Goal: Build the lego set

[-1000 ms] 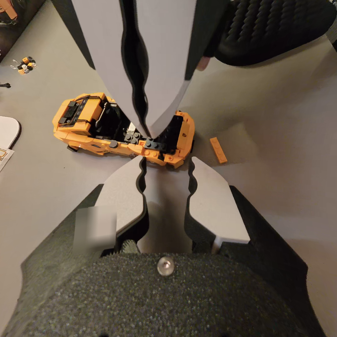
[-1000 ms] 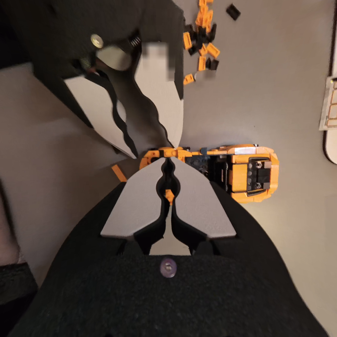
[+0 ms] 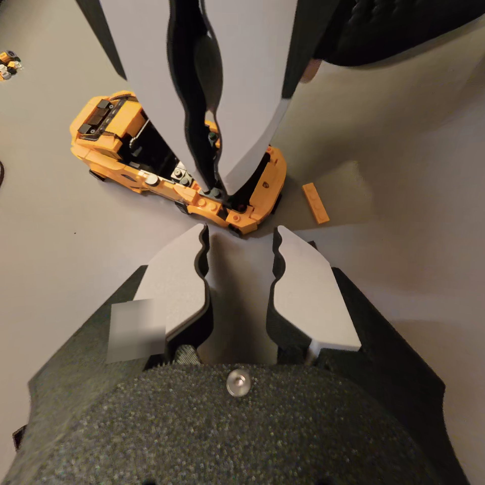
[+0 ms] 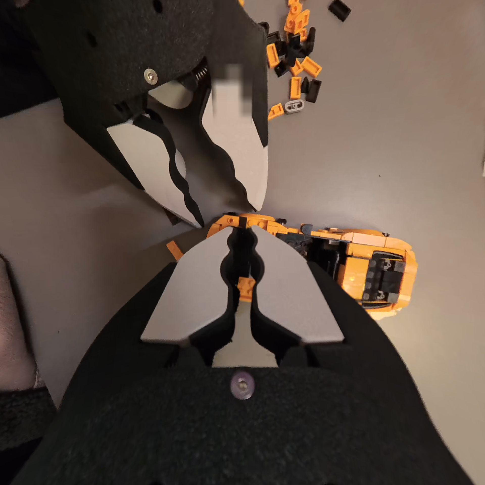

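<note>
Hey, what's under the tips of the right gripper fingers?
The front end of the orange lego car sits under the right gripper; dark studded pieces show at its tips. The fingers cover the rest.

1. Grey matte table top [image 3: 78,262], smooth and bare over most of both views, lit warmer and yellower toward one side [image 4: 433,367].
2. Tiny dark speck [image 3: 75,232] on that surface, alone in the open; a like speck [image 4: 379,175] in the right wrist view.
3. Thin black curved strand [image 3: 1,170] at the left wrist view's left edge, mostly cut off.
4. Black textured mass [image 3: 420,26] in the upper right corner, blurred, kind unclear.
5. Dull pink soft surface [image 4: 13,328] beyond the table's edge.
6. Black fuzzy fabric [image 4: 21,420] just below it, touching the pink.
7. Sliver of pale sheet [image 4: 483,168] at the right border.
</note>
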### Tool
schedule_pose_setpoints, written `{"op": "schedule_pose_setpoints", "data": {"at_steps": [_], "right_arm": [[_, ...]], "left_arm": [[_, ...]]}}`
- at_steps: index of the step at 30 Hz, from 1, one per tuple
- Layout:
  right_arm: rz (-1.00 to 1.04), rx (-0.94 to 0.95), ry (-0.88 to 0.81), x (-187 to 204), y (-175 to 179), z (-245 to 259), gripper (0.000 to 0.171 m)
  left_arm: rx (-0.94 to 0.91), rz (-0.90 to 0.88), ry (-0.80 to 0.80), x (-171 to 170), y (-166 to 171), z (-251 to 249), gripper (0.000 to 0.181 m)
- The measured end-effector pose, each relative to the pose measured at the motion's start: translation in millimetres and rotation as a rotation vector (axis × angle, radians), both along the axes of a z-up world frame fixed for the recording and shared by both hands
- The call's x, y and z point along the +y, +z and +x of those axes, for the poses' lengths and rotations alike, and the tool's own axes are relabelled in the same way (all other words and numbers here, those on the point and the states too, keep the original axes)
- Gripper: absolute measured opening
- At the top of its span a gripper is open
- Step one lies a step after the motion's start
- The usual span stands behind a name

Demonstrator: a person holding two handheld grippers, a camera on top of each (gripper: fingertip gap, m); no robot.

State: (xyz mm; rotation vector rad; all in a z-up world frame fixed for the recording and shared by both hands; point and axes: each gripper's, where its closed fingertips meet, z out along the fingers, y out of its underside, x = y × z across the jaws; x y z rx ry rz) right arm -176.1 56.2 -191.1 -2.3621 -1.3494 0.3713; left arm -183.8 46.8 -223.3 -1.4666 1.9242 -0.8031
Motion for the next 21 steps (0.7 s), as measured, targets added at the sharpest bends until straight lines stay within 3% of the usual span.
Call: {"op": "schedule_pose_setpoints", "data": {"at_steps": [21], "right_arm": [[-0.055, -0.112, 0.017, -4.6, -12.0, 3.7, 0.003]], "left_arm": [[0.006, -0.017, 0.004, -5.1, -1.2, 4.7, 0.043]]}}
